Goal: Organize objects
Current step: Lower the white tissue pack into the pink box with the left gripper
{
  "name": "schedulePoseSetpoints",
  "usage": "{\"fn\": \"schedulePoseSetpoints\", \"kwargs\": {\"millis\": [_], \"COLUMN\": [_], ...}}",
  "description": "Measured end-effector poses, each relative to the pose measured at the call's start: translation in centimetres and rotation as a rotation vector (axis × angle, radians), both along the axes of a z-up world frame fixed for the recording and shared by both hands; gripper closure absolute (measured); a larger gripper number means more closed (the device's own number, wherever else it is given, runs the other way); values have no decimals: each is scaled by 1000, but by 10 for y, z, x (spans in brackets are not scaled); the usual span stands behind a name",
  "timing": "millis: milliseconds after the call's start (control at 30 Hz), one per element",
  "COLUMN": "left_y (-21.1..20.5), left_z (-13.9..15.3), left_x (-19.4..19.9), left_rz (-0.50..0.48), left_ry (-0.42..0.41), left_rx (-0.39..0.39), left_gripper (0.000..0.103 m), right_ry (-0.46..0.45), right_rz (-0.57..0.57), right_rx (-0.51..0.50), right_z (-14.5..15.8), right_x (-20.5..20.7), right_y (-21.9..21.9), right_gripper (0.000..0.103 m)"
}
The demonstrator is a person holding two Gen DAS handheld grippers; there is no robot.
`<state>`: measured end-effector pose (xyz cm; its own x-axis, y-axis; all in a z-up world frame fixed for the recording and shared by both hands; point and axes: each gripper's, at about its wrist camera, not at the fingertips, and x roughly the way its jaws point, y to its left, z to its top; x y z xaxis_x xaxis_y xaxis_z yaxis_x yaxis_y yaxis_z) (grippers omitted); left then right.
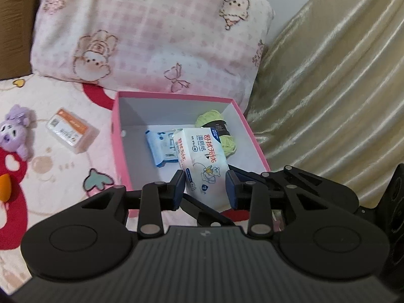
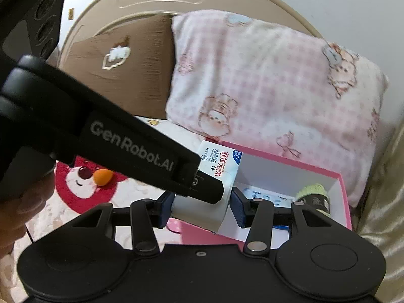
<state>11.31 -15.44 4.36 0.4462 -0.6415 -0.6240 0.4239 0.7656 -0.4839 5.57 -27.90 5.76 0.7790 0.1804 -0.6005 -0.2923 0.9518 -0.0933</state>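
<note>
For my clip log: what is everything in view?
pink box: one, white inside, on blanket
wipes pack: one, white, between both grippers' pads
blue pack: one, in box
yarn ball: one, green, in box
clear case: one, orange label, left of box
plush toy: one, purple, far left
pink pillow: one, behind box
brown pillow: one, beside it
blanket: one, white-red, underneath
left gripper: one, black, flanks pack
right gripper: one, black, grips pack

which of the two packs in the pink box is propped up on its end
The white wet-wipe pack with red lettering; it stands tilted on end in the pink box. The blue pack beside it lies flat on the box floor.
</note>
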Motion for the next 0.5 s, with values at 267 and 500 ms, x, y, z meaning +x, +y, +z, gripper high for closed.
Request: {"fn": "schedulePoseSetpoints", "kwargs": {"millis": [267, 500], "left_y": [-47, -69], "left_z": [-14, -63], "left_x": [37, 81], "left_rz": [16, 62], "left_ry": [91, 273], "left_rx": [48, 100], "left_gripper": [70, 70], "right_ry": [65, 241], "right_rz": [-5, 0], "right_rx": [77, 186], "right_z": [-11, -49], "right_x": [31, 75], "right_y": [-47, -77], "right_gripper": [50, 51]}}
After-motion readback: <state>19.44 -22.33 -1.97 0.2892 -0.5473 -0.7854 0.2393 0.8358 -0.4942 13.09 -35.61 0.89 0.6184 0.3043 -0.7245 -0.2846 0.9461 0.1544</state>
